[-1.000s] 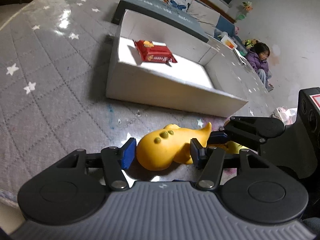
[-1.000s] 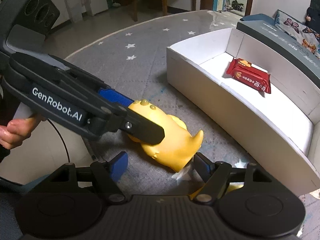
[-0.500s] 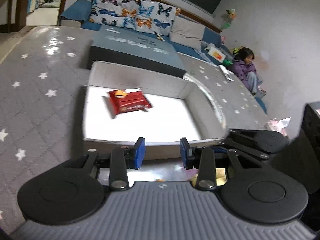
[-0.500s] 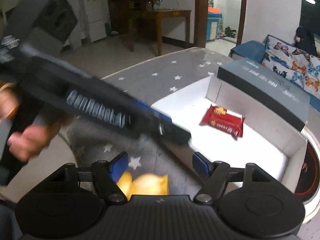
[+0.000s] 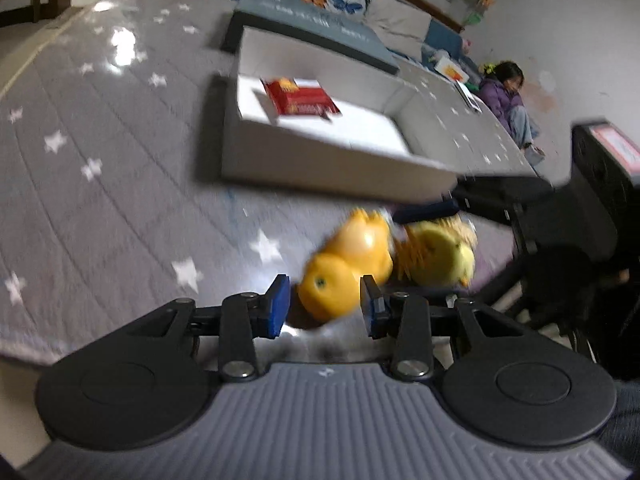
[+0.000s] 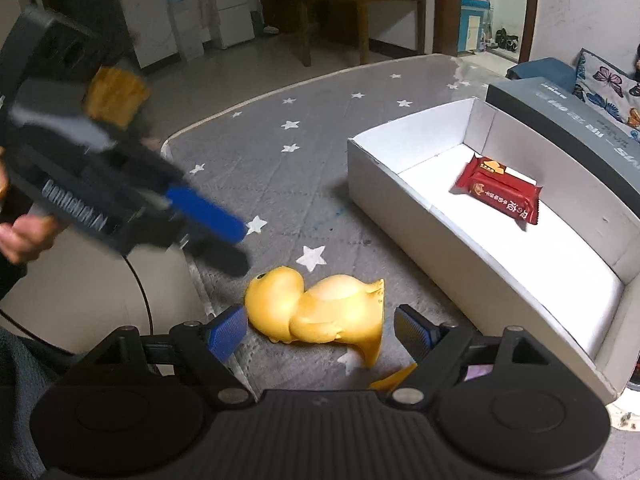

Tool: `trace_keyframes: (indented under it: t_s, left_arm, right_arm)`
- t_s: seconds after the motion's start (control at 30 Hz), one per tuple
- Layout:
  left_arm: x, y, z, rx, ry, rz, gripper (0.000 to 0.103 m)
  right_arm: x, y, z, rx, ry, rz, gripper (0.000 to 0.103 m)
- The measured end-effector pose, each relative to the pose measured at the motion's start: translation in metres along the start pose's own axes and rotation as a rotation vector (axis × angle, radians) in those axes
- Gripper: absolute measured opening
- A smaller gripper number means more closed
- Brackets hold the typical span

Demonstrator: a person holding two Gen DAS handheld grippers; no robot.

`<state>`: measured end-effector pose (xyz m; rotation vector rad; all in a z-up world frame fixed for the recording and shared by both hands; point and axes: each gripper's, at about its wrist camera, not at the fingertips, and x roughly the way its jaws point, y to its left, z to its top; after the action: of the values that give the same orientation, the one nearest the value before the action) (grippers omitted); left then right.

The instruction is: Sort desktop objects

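left wrist view shows the left gripper (image 5: 322,304) with jaws drawn in to their narrowest, pinching nothing, and the yellow duck (image 5: 344,276) on the star mat (image 5: 120,184) just ahead of its tips, so it does best to stand clear. right wrist view has the right gripper (image 6: 320,332), whose jaws have just been opening, spread with the duck lying on its side between them, neither pad touching. i judge it should sink until the pads flank the plump body, close gently, then lift over the near wall of the white box (image 6: 400,208), ahead and right of the jaws.
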<state>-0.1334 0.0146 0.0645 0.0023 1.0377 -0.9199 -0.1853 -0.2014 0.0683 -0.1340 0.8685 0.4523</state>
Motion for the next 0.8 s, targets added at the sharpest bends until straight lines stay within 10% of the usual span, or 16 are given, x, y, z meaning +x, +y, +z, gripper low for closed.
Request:
trace_keyframes:
  t_s: [0.8]
  left_arm:
    - [0.027,0.014,-0.001,0.110,0.010,0.107,0.039]
  right_arm:
    - [0.024,-0.031,0.001,0.088,0.052,0.077,0.080]
